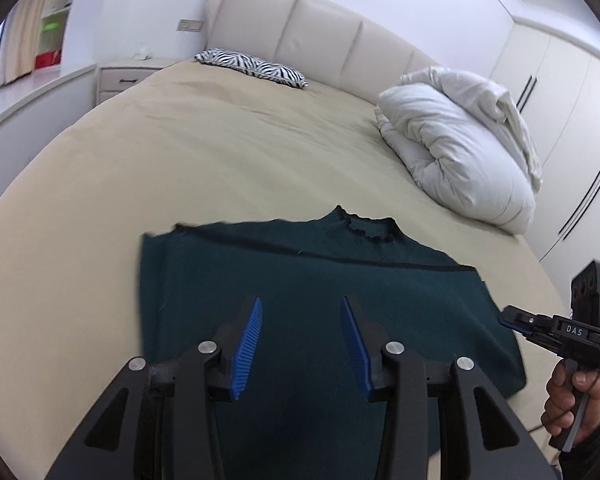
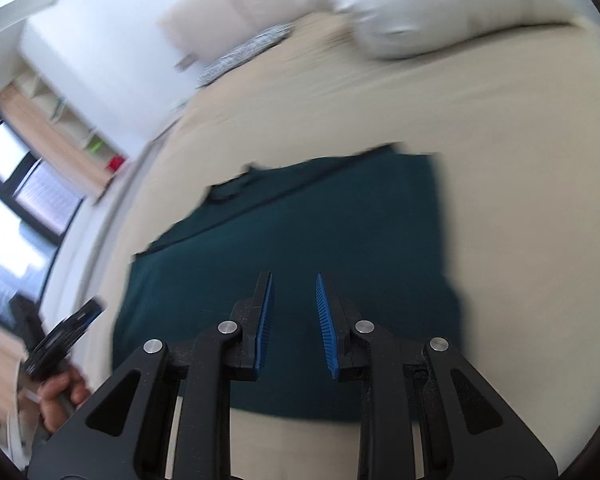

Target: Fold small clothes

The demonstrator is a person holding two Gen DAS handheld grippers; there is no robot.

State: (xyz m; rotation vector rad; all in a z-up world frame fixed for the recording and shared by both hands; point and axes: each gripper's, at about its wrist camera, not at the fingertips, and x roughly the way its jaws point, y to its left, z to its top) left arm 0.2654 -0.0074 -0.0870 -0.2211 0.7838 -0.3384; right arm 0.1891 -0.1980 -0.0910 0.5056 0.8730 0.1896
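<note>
A dark green knit top [image 1: 300, 280] lies flat on the beige bed sheet [image 1: 180, 160], collar toward the headboard, sides folded in to a rough rectangle. It also shows in the right wrist view [image 2: 320, 232], blurred. My left gripper [image 1: 301, 312] is open and empty, hovering above the top's near middle. My right gripper [image 2: 294, 288] is open and empty above the top's near edge. The right gripper also shows at the left view's right edge [image 1: 512, 318], beside the top's right side. The left gripper [image 2: 88, 312] shows at the right view's left edge.
A bundled white duvet [image 1: 460, 148] lies at the bed's right, a zebra-print pillow [image 1: 252, 66] at the padded headboard [image 1: 320, 32]. A nightstand [image 1: 124, 78] stands left, white wardrobes [image 1: 560, 100] right. The beige sheet [image 2: 520, 200] surrounds the top.
</note>
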